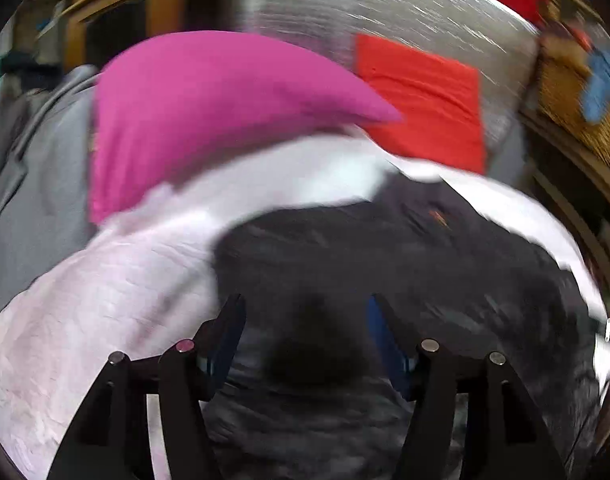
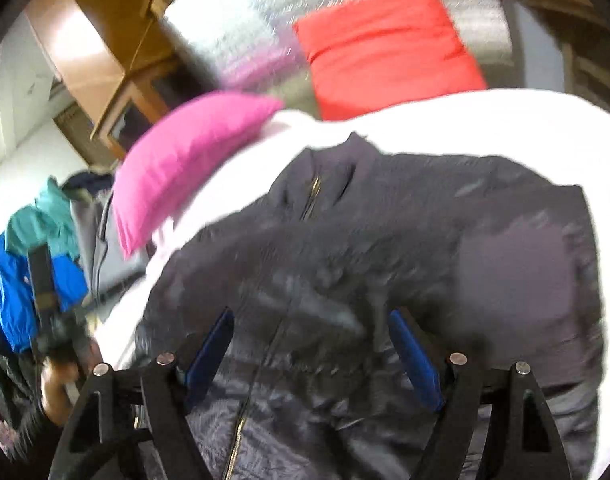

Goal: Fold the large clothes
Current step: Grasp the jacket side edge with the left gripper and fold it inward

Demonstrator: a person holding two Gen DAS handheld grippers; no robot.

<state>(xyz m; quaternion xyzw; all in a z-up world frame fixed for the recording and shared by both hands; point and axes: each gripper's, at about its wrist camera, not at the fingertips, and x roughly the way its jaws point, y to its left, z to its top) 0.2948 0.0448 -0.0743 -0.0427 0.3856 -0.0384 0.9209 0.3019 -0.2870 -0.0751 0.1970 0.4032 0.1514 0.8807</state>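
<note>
A dark padded jacket [image 2: 365, 248] with a gold zipper lies spread on a white sheet [image 2: 465, 120], collar toward the far side. It also shows in the left wrist view [image 1: 385, 264] on the same sheet [image 1: 105, 288]. My right gripper [image 2: 311, 320] is open and empty just above the jacket's front near the zipper. My left gripper [image 1: 305, 304] is open and empty above the jacket's left part. Both views are motion-blurred.
A pink pillow [image 1: 209, 104] and a red pillow [image 1: 425, 100] lie beyond the jacket against a silvery headboard [image 1: 365, 4]. A grey garment [image 1: 37, 184] lies at the left. A blue and teal jacket [image 2: 29, 256] is piled at the left. Wooden furniture [image 2: 105, 52] stands behind.
</note>
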